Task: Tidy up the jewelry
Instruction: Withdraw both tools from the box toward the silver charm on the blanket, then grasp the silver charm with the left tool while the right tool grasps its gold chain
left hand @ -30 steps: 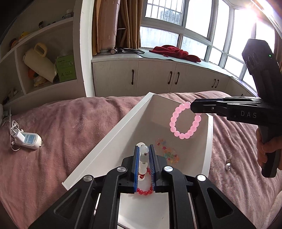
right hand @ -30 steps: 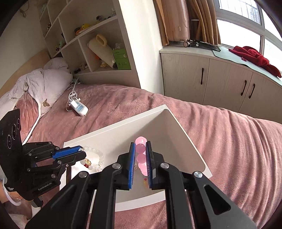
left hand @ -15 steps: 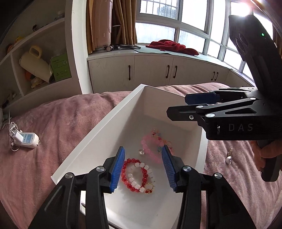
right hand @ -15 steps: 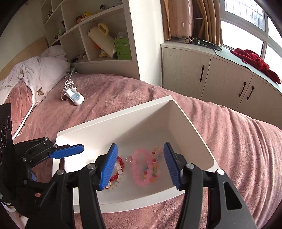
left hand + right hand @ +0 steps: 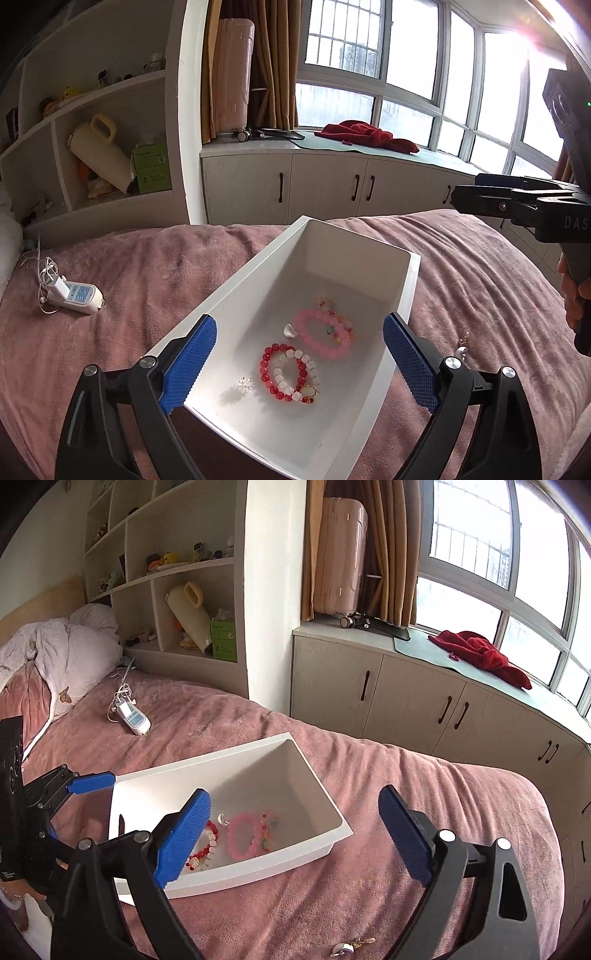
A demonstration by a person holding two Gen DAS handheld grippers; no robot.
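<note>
Both wrist views look down, close, sharing the white bin (image 5: pixel 236 284).

A second ago we had both grippers clamped on bracelets. Now our left gripper (image 5: pixel 299 354) has spread wide, and the red and white bracelet (image 5: pixel 288 373) lies in the white tray (image 5: pixel 236 280) between its fingers. Our right gripper (image 5: pixel 295 834) gapes too; the pink bracelet (image 5: pixel 242 834) rests below, nearer its left finger.

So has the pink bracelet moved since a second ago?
Yes. The pink bracelet has dropped from the right tongs to the floor of the white box, beside the red bracelet.
</note>
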